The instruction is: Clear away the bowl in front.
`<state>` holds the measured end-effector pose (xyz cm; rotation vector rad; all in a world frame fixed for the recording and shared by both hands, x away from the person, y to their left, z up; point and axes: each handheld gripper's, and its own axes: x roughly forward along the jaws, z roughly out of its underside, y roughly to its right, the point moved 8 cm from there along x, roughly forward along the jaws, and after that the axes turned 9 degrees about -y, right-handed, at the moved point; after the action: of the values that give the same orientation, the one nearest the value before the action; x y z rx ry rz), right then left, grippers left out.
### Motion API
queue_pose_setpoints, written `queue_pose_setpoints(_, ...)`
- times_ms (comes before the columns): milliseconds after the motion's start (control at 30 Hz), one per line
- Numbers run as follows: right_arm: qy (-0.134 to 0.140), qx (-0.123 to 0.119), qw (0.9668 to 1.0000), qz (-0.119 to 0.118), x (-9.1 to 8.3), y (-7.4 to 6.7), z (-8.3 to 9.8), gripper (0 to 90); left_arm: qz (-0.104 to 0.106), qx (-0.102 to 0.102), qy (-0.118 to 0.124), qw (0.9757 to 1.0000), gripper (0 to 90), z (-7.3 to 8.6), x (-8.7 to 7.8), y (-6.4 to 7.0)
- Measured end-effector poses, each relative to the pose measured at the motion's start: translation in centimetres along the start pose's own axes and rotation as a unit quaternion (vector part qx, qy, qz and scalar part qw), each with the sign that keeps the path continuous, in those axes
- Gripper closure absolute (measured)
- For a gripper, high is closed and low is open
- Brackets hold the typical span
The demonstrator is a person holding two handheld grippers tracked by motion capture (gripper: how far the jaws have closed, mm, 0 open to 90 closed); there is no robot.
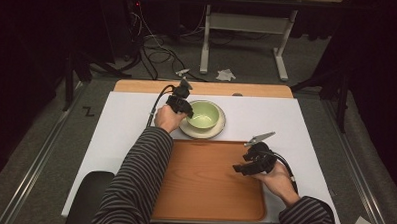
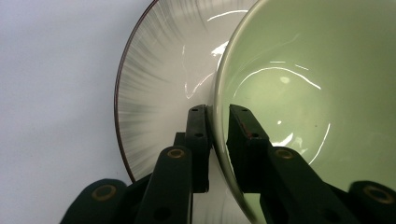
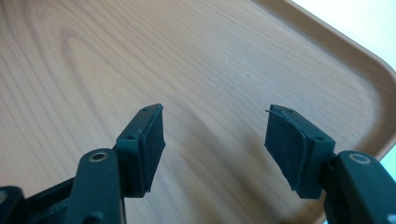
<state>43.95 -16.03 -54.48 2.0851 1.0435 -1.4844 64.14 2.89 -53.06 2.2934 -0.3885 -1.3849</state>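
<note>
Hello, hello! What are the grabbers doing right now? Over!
Left hand-held gripper clamped on green bowl rim, bowl on plate. Right hand-held gripper open over wooden tray. Nothing in the way.

My left claw (image 1: 185, 107) sits at the near-left rim of the green bowl (image 1: 204, 113), which stands on a pale plate (image 1: 202, 132) toward the far edge of the white bench (image 1: 121, 124), roughly midway across it. My jaws meet the bowl's rim, though from up here I cannot make out the pads. My right claw (image 1: 238, 168) hangs over the right part of the wooden tray (image 1: 204, 187), which lies along the near edge of the bench, jaws pointing left over bare wood.
</note>
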Motion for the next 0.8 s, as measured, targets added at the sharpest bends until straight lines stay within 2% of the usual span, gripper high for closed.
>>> queue_pose_setpoints(333, -0.004, 0.002, 1.0, 0.0, 0.06, 0.02, 0.05, 39.0, 0.01, -0.016, 0.001, 0.9998, 83.4, -0.26, 0.08, 0.13)
queue_pose_setpoints(467, -0.005, 0.003, 1.0, -0.001, 0.07, 0.03, 0.05, 39.0, 0.023, -0.034, -0.002, 0.9992, 83.2, -0.47, 0.12, 0.22)
queue_pose_setpoints(567, -0.001, 0.003, 1.0, -0.002, 0.04, 0.01, 0.01, 39.0, 0.022, -0.032, -0.001, 0.9993, 83.3, -0.44, 0.08, 0.29)
queue_pose_setpoints(600, -0.002, -0.005, 1.0, 0.001, 0.04, 0.12, 0.06, 39.0, 0.022, -0.032, 0.001, 0.9992, 83.4, -0.46, 0.04, 0.35)
queue_pose_setpoints(800, -0.003, 0.001, 1.0, 0.0, 0.06, 0.06, 0.03, 39.0, 0.023, -0.021, 0.004, 0.9995, 83.1, -0.47, -0.21, 0.62)
